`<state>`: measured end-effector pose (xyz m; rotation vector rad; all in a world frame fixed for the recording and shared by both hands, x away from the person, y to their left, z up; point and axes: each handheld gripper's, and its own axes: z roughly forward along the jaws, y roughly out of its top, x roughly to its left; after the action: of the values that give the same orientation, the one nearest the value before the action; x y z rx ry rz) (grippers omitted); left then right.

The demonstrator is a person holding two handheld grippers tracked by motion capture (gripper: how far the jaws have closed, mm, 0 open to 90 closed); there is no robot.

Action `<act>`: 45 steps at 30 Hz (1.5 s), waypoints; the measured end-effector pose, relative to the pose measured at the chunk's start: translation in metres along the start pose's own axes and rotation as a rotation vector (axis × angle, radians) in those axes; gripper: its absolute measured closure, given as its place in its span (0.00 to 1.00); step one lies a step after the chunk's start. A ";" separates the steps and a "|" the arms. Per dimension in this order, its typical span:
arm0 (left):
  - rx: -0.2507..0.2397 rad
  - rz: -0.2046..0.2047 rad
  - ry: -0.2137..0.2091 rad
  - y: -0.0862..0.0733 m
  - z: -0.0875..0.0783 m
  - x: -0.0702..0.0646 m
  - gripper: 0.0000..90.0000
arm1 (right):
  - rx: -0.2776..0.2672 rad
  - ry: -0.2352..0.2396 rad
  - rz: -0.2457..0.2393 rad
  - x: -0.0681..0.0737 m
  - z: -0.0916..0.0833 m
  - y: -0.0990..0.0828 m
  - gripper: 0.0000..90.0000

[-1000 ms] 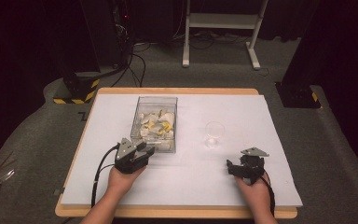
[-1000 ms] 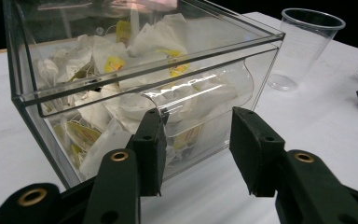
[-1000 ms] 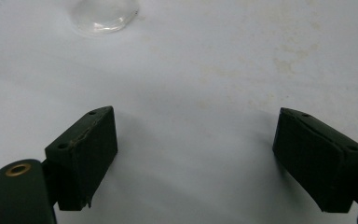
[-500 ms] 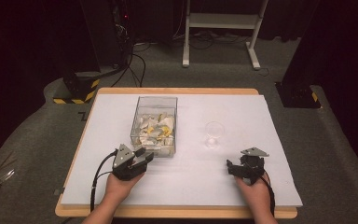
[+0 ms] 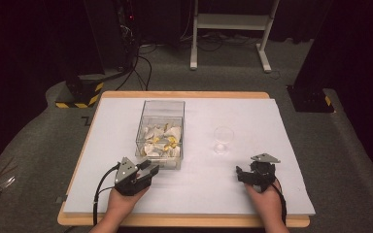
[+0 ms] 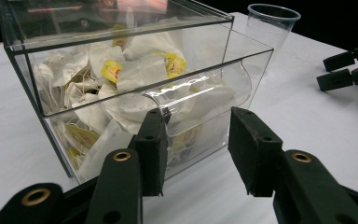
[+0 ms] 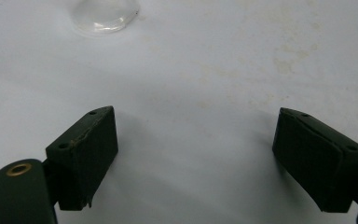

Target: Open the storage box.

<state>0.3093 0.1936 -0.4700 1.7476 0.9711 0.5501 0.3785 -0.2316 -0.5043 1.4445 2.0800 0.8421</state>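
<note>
Toward the near left of the worktop [image 5: 102, 145], a clear box [image 5: 161, 133] of tea bags [image 6: 135, 79] stands with its long axis running from near edge to far edge and its cut-out front straight ahead of the left gripper [image 6: 198, 149], by far the closer one. Those jaws stand slightly apart with nothing between them. Near the near right corner the right gripper [image 5: 243, 174] rests with jaws wide apart and empty, a clear cup [image 5: 223, 139] beyond it.
</note>
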 end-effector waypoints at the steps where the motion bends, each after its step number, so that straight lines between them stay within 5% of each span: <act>1: -0.001 0.001 -0.002 -0.001 -0.001 -0.001 0.64 | 0.000 0.000 0.000 0.000 0.000 0.000 0.15; 16: -0.012 0.001 -0.014 -0.012 -0.019 -0.017 0.66 | -0.001 0.001 0.000 0.000 0.000 0.000 0.16; 45: -0.035 0.009 0.014 -0.012 -0.032 -0.018 0.68 | 0.000 0.002 -0.001 0.000 0.000 0.000 0.16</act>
<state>0.2706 0.1986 -0.4677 1.7201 0.9588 0.5823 0.3779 -0.2315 -0.5042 1.4430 2.0821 0.8440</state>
